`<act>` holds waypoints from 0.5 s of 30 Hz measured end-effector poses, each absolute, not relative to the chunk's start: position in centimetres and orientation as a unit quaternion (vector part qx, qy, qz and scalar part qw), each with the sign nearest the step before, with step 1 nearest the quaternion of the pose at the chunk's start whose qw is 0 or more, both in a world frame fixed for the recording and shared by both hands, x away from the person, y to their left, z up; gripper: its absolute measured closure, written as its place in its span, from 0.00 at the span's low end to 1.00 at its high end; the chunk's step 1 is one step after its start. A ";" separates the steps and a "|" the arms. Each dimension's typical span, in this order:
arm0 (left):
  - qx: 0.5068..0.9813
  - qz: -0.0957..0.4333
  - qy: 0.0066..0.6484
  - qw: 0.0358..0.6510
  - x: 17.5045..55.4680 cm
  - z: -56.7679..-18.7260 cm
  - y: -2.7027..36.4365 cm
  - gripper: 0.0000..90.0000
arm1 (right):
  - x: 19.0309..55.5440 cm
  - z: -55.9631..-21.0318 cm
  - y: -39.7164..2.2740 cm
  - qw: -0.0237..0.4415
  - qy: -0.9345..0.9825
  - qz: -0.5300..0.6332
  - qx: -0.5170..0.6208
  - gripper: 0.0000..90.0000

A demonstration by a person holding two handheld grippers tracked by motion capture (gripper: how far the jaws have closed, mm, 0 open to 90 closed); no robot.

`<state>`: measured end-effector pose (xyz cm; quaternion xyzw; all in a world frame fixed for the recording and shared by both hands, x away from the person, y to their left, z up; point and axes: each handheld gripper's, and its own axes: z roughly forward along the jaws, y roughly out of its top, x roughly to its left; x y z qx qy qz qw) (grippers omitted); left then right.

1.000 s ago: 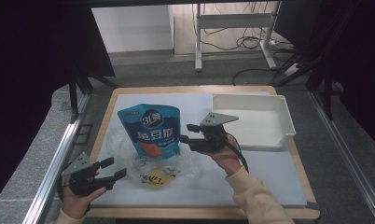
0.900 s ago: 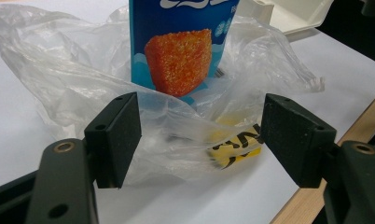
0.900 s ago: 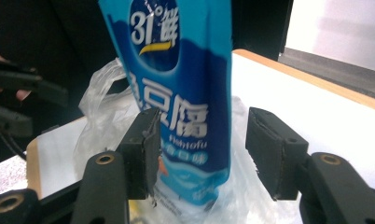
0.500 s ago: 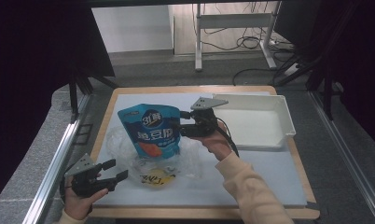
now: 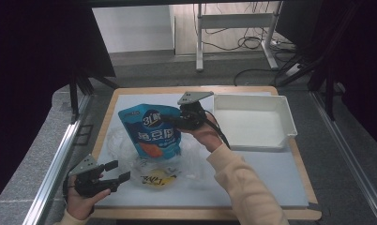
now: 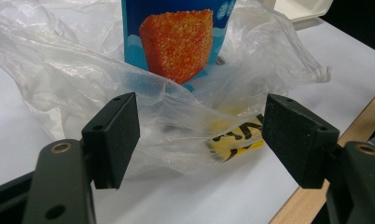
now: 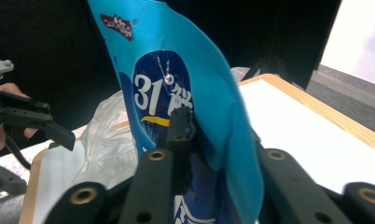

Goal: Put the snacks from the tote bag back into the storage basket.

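— Why is the right gripper pinching that glossy blue snack pouch?

— Its jaws have just closed on the pouch's edge, apparently lifting it from the crumpled clear plastic bag.

— What else is inside?

— A yellow packet at six o'clock. The white plastic tray, three o'clock, holds nothing. The left gripper waits spread wide.

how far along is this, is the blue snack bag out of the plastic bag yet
Partly. The right gripper has just closed on the blue snack bag, whose bottom is still inside the clear plastic bag. The yellow packet remains inside too. The left gripper waits open beside the plastic. The white tray holds nothing yet.
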<state>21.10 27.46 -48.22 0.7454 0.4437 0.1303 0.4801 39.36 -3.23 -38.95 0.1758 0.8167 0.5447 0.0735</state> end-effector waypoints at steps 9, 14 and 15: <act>0.750 0.126 0.440 0.478 21.1 -48.3 27.1 0.31 | 40.0 -39.1 -3.5 0.059 0.818 0.555 0.142 0.93; 0.750 0.124 0.441 0.477 21.2 -48.4 27.2 0.31 | 40.2 -39.2 -3.5 0.051 0.816 0.559 0.136 0.95; 0.750 0.124 0.441 0.477 21.2 -48.4 27.2 0.31 | 40.3 -39.2 -3.6 0.047 0.815 0.561 0.137 0.96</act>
